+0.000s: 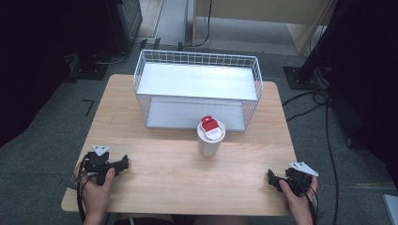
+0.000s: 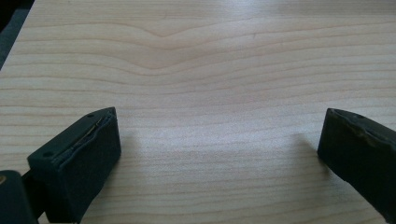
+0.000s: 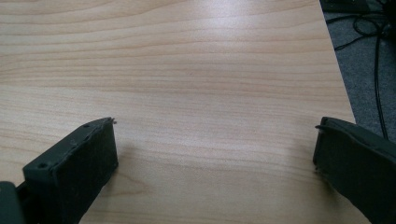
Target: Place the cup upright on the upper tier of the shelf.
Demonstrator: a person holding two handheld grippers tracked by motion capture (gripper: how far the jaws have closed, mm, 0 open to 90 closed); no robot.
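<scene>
A white cup [image 1: 209, 144] with a red and white lid [image 1: 210, 127] stands upright near the middle of the wooden table [image 1: 164, 164]. Behind it stands a white wire shelf rack [image 1: 197, 89] with two flat levels. My left gripper [image 1: 123, 164] rests at the table's front left, held by a hand, well left of the cup. Its jaws stand wide open over bare wood [image 2: 219, 126]. My right gripper [image 1: 272, 178] rests at the front right, also open, with bare wood [image 3: 215, 126] between its jaws.
The table's right edge [image 3: 338, 79] lies close to the right gripper, with grey floor and black cables [image 3: 373, 28] beyond. Black stands and cables [image 1: 319, 79] sit on the floor around the table.
</scene>
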